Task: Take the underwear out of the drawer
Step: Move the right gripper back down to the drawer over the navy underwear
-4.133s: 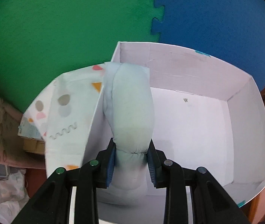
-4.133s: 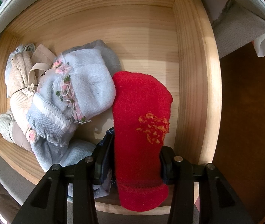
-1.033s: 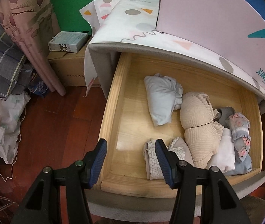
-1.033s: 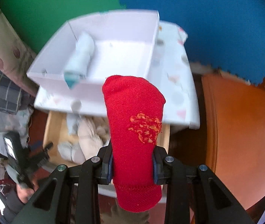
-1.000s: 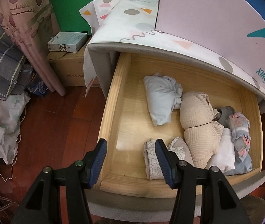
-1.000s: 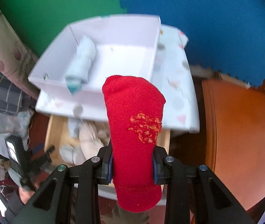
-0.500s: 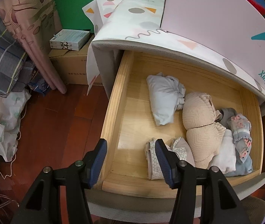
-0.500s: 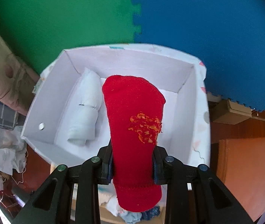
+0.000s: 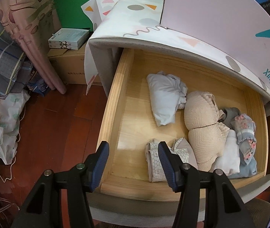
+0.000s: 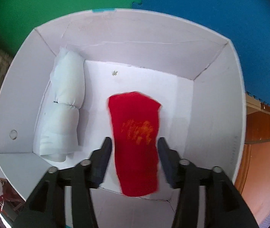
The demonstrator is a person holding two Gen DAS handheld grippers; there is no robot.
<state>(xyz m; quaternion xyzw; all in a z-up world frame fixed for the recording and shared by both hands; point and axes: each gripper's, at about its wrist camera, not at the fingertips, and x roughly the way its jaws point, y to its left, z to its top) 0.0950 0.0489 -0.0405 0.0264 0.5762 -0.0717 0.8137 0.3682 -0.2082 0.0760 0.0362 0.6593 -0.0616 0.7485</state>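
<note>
Now the right hand-held gripper (image 10: 134, 152) is opening over the white box (image 10: 216, 98), releasing the red underwear (image 10: 135, 133) beside a pale roll (image 10: 64, 102). Meanwhile the left hand-held gripper (image 9: 133, 159) is hovering part-open, empty, above the drawer (image 9: 112, 102), where more garments are waiting.

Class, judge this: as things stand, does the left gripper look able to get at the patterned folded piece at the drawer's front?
Probably yes: the left gripper hangs open above the patterned piece, nothing covering it.
</note>
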